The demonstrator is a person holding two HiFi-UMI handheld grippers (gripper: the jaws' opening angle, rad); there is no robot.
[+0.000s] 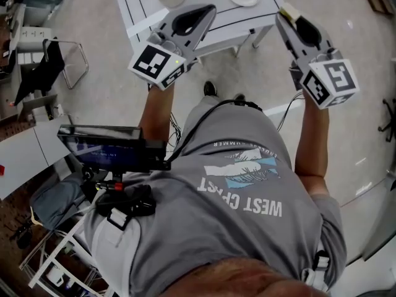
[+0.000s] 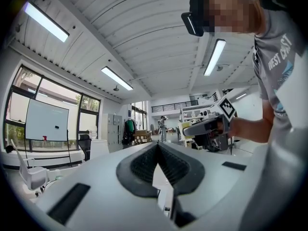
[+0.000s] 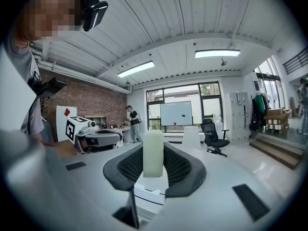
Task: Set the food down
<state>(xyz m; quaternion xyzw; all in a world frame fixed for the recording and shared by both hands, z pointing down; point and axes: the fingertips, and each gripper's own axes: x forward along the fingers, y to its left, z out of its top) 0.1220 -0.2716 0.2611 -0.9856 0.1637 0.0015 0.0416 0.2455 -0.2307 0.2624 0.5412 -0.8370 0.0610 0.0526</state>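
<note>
A white table (image 1: 216, 18) lies ahead of and below both pairs of jaws, the left gripper (image 2: 157, 147) has its jaws closed together at the tips with nothing between them, and the right gripper (image 3: 154, 146) is clamped on a pale block of food (image 3: 153, 155) standing upright between its jaws.

From my end, the shells of the left tongs (image 2: 157, 146) and right tongs (image 3: 154, 146) read as matt pale-grey plastic. Their black pads (image 3: 129, 166) look finely ribbed and rubbery. The food (image 3: 153, 154) between the right pads is a pale cream block, smooth and slightly waxy. The table (image 1: 235, 17) has a smooth white top, the floor (image 1: 111, 98) is pale and glossy, the shirt (image 1: 247, 178) is soft grey cloth, and the wall (image 3: 91, 102) is rough red brick.
</note>
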